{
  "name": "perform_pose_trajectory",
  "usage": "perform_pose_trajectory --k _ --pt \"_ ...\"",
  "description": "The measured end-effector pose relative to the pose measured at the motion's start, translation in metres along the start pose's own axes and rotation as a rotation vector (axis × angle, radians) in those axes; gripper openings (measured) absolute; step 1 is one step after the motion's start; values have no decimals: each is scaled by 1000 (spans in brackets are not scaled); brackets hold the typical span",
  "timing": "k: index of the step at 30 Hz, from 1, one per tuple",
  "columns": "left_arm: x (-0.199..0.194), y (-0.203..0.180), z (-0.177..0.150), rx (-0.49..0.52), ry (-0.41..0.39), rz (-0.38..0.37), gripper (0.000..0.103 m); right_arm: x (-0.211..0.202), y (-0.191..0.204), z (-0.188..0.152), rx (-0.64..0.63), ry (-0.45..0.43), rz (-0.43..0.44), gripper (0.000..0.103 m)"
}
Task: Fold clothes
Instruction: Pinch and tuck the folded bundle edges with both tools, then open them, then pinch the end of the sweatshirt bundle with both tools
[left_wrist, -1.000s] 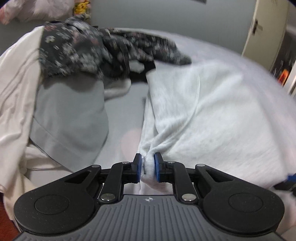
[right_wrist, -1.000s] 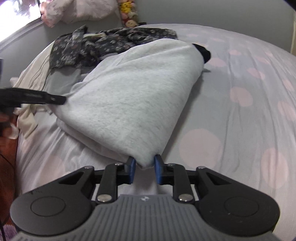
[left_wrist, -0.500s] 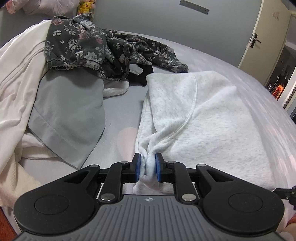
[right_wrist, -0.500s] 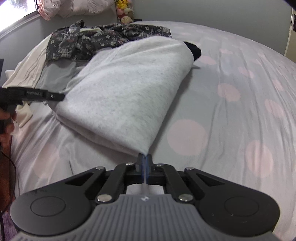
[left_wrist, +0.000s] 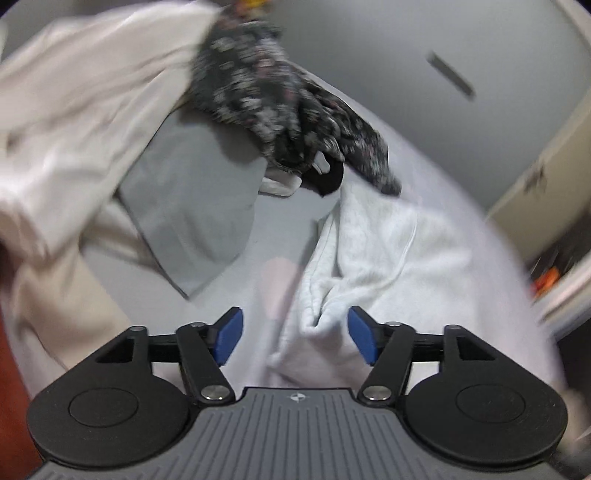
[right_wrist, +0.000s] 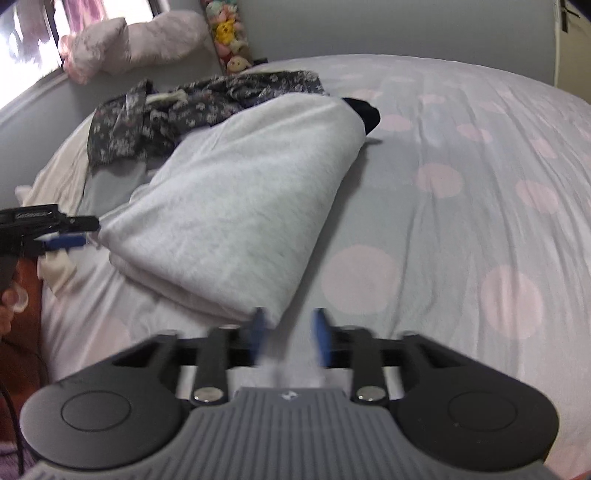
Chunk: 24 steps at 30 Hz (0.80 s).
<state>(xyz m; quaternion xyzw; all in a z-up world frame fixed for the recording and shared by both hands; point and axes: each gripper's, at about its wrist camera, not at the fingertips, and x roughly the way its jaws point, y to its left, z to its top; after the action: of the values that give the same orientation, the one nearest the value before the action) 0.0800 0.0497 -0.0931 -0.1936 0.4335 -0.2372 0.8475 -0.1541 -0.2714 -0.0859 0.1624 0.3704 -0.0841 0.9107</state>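
A light grey sweatshirt (right_wrist: 243, 199) lies folded over on the bed. In the left wrist view its bunched corner (left_wrist: 325, 306) sits between the blue pads, which stand wide and do not press on it. My left gripper (left_wrist: 295, 334) is opening, and it also shows at the left edge of the right wrist view (right_wrist: 70, 236). My right gripper (right_wrist: 290, 338) is opening too. Its blurred blue pads stand apart at the sweatshirt's near corner without pinching the cloth.
A dark floral garment (left_wrist: 288, 107) is heaped behind the sweatshirt, with a flat grey piece (left_wrist: 192, 206) and a cream garment (left_wrist: 62, 133) to its left. The bedsheet (right_wrist: 480, 206) with pink dots stretches to the right. Plush toys (right_wrist: 229, 37) stand by the wall.
Both grippers have let go of the sweatshirt's corners and their pads have spread apart. The left wrist view has rolled and blurred. The sweatshirt now rests on the bed.
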Motion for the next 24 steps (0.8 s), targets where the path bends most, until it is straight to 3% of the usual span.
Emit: perform_pose_trajectory --k 3,10,14,18,21,24 --pt "8 12 5 -105 30 -27 67 4 -8 7 91 -10 39 46" --pt "41 21 -5 -197 133 -74 68 22 -31 20 335 -6 180 62" --pt "49 30 -11 -244 142 -100 71 42 -40 19 411 30 192 62" --pt "54 35 -17 -260 138 -125 71 64 -50 10 518 72 270 67" --pt "57 33 -17 -257 127 -133 67 79 -54 5 565 94 312 69" --pt "59 29 -17 -224 120 -131 55 86 -56 6 599 106 348 70"
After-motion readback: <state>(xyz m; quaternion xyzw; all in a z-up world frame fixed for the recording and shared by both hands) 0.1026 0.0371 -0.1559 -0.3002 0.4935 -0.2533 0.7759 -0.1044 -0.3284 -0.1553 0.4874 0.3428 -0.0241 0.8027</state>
